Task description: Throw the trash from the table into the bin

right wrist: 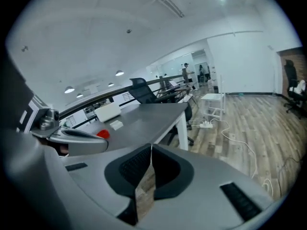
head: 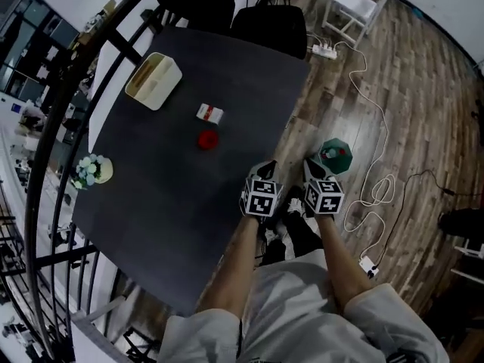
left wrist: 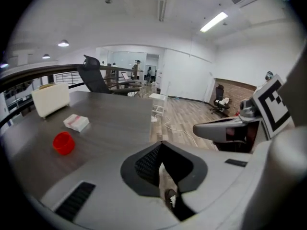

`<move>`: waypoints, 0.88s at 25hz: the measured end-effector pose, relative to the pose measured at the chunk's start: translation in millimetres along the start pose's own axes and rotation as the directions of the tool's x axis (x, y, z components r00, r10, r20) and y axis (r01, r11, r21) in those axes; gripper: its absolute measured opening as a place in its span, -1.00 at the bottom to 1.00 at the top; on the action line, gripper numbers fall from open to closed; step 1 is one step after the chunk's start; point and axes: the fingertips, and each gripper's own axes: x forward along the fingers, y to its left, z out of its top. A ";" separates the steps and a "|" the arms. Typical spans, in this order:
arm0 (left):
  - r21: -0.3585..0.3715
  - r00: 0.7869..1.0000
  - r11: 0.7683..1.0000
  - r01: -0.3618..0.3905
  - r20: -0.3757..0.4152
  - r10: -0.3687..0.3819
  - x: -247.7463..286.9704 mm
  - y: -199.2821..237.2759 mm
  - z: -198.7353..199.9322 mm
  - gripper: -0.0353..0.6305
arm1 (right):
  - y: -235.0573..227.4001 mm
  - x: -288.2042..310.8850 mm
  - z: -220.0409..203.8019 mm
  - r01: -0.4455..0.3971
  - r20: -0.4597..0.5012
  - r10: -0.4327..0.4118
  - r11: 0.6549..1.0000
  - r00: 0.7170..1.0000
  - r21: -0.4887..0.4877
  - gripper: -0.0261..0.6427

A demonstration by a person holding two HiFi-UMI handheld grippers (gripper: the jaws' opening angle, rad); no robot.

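At counter (head: pixel 174 203) centre: red cup (head: pixel 208 139) near white-red packet (head: pixel 210 113). Green bin (head: pixel 336 154) on floor, R side. L claw (left wrist: pixel 160 148) & R claw (right wrist: pixel 151 148): jaws together, empty, off counter edge.

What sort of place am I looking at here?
Most likely an open-plan office or lab: a big dark table, a black office chair at its far edge, and a power strip with cables on the wood floor.

Wood plank floor (head: pixel 408 74), a white power strip (head: pixel 324 51) lying on it, white side table (head: pixel 352 4), black office chair (left wrist: pixel 93 78), strip light (left wrist: pixel 214 21) glowing overhead.
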 end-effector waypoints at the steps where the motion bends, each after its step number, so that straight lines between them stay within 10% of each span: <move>1: -0.020 0.999 0.999 -0.030 0.011 0.030 -8.1 14.7 0.5 -0.82 | 14.1 9.3 4.4 -0.037 -0.008 0.037 0.999 0.999 -0.022 -0.81; 8: -0.156 0.972 0.961 -0.229 0.023 0.235 -62.3 105.8 -5.2 -0.82 | 119.4 71.7 25.0 -0.293 -0.118 0.273 0.930 0.955 -0.220 -0.59; 22: -0.339 0.883 0.840 -0.423 0.053 0.466 -104.9 209.0 -15.3 -0.82 | 262.7 168.2 15.4 -0.632 -0.393 0.495 0.603 0.775 -0.487 -0.08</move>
